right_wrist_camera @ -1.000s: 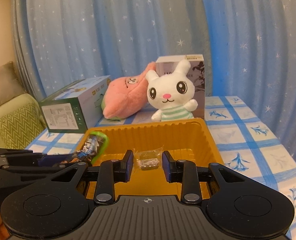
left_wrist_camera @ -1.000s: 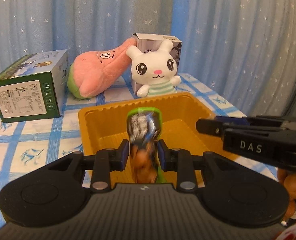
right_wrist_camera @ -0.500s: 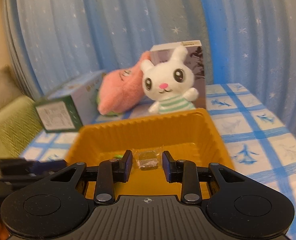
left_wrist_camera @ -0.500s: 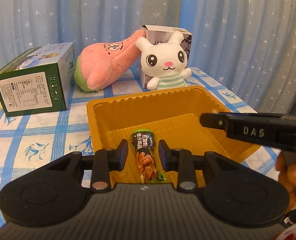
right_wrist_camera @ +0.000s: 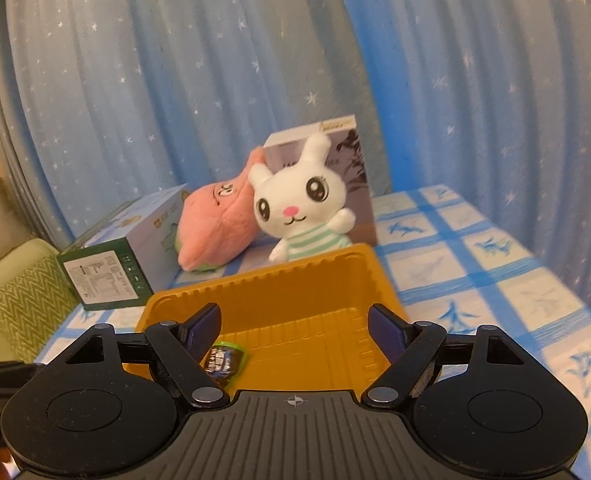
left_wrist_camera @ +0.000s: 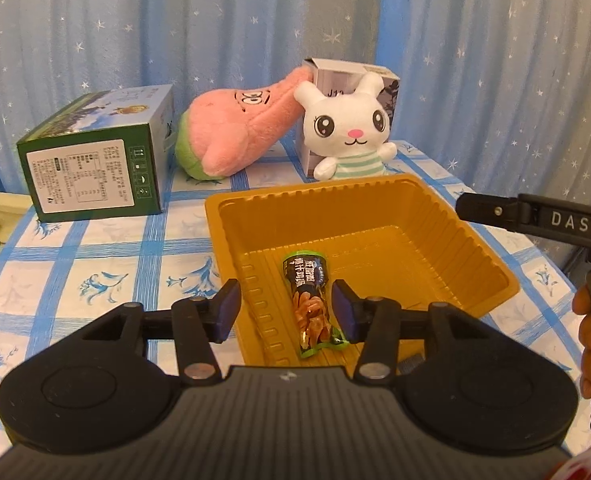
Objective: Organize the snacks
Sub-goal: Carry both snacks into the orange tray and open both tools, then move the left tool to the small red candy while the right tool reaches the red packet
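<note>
An orange plastic tray (left_wrist_camera: 491, 256) stands on the blue-checked tablecloth. A green and dark snack packet (left_wrist_camera: 311, 300) lies flat on the tray floor. My left gripper (left_wrist_camera: 285, 312) is open, its jaws apart on either side of the packet, not touching it. My right gripper (right_wrist_camera: 293, 330) is open and empty above the tray (right_wrist_camera: 379, 276); the packet's end (right_wrist_camera: 225, 360) shows by its left finger. A small clear packet corner (left_wrist_camera: 411, 362) peeks out by my left gripper's right finger. The right gripper's body (left_wrist_camera: 535, 216) reaches in from the right in the left wrist view.
Behind the tray are a green carton (left_wrist_camera: 95, 164), a pink plush (left_wrist_camera: 235, 136), a white rabbit plush (left_wrist_camera: 347, 136) and a grey box (left_wrist_camera: 351, 76). A blue starred curtain hangs behind. A green cushion (right_wrist_camera: 19, 300) lies off the table's left edge.
My left gripper opened and let the green packet down onto the tray floor. My right gripper opened and released the small clear packet, then tilted and lifted.
</note>
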